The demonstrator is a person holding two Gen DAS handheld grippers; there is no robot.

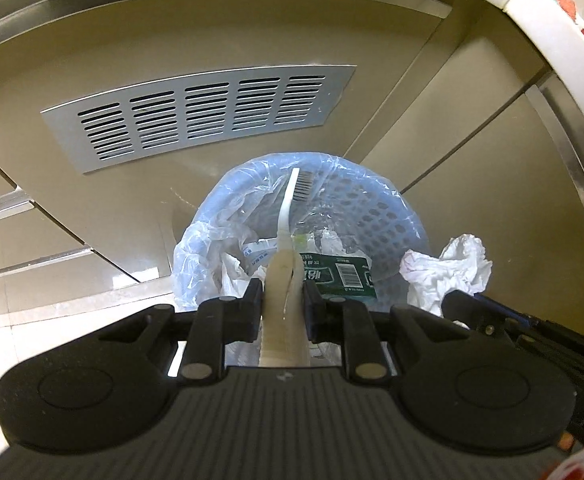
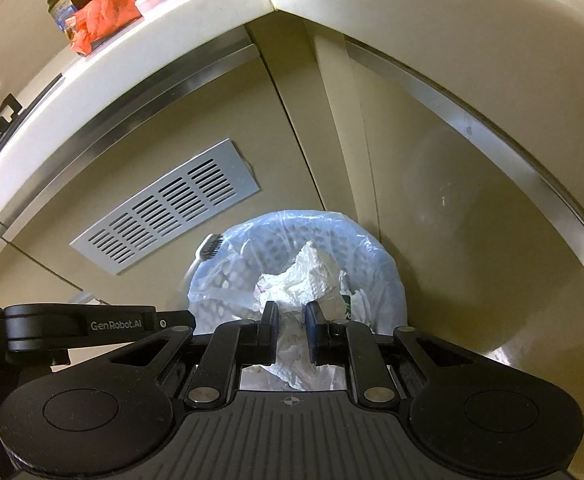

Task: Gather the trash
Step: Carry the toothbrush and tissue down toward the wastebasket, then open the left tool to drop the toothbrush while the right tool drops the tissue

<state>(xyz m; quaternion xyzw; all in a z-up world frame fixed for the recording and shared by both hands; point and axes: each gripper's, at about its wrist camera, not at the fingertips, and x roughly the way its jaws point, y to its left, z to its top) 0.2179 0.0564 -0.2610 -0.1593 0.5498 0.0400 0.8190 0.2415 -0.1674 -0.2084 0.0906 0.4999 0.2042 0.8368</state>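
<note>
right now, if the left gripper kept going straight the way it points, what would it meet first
Most likely the trash in the lined bin. The left gripper, shut on a toothbrush, points down into the bin's mouth, so the brush head would probably reach the liner or the green wrapper first; depth is unclear.

The waste basket (image 1: 387,216) is perforated plastic lined with a thin, glossy, crinkled film bag (image 1: 196,248). The toothbrush (image 1: 288,216) is smooth matt white plastic. The tissue (image 2: 303,276) is soft crumpled paper. Behind, the cabinet doors (image 1: 172,40) look smooth and satin, and the vent grille (image 1: 200,116) brushed metal — the black grippers matt plastic.
</note>
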